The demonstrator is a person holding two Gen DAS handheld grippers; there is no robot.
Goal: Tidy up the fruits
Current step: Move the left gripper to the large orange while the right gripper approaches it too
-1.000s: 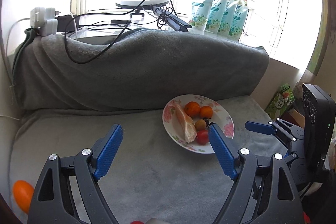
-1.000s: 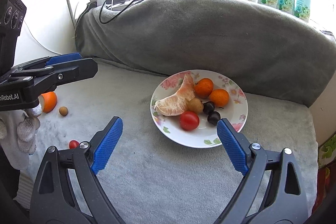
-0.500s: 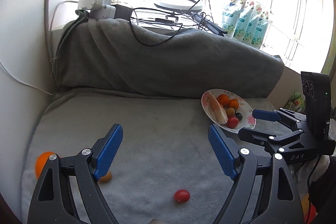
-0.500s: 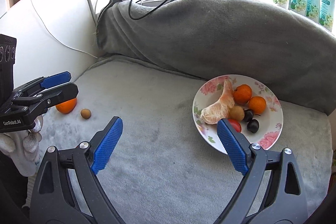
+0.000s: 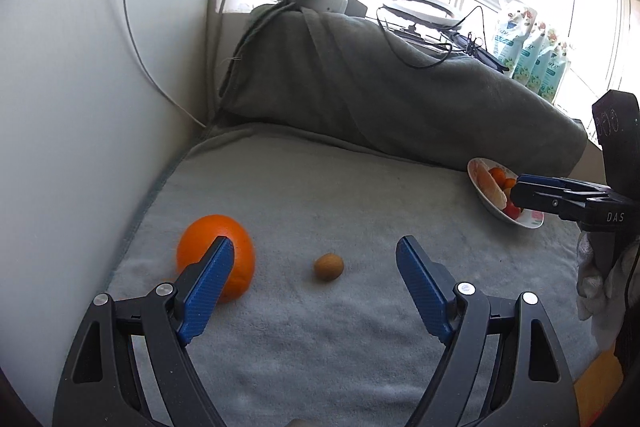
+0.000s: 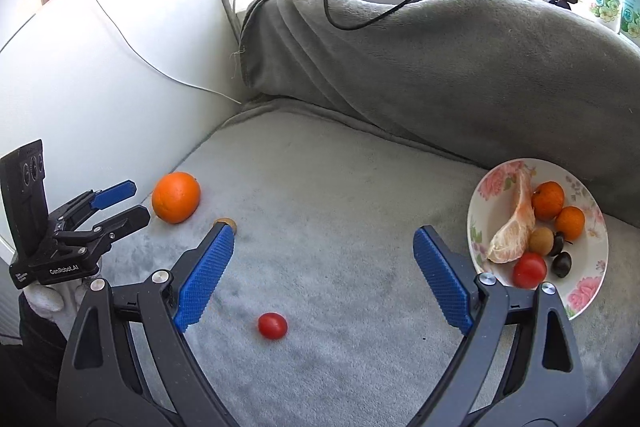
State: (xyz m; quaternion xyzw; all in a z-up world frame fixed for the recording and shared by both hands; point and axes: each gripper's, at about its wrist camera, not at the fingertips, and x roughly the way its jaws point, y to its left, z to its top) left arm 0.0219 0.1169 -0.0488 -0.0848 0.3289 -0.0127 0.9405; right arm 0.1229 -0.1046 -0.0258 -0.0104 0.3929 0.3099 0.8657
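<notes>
A large orange [image 5: 216, 255] and a small brown fruit [image 5: 328, 266] lie on the grey blanket at the left. My left gripper [image 5: 316, 283] is open and empty just in front of them; its left finger overlaps the orange. A red cherry tomato [image 6: 272, 325] lies between the fingers of my right gripper [image 6: 320, 275], which is open and empty. The floral plate [image 6: 588, 291] at the right holds a peeled citrus segment [image 6: 514, 231], two small oranges, a tomato, a brown fruit and dark grapes. The orange [image 6: 176, 197] and left gripper [image 6: 120, 203] also show in the right wrist view.
A grey blanket [image 6: 360, 227] covers the seat and the raised back [image 5: 400, 99]. A white wall [image 5: 80, 107] closes the left side. Power strips, cables and a ring light [image 5: 424, 9] sit on the sill, with refill pouches [image 5: 528, 47] at the right.
Both grippers have swung left and come closer to the blanket. The left one now faces the orange and brown fruit; the plate has slid to the right edge of both views.
</notes>
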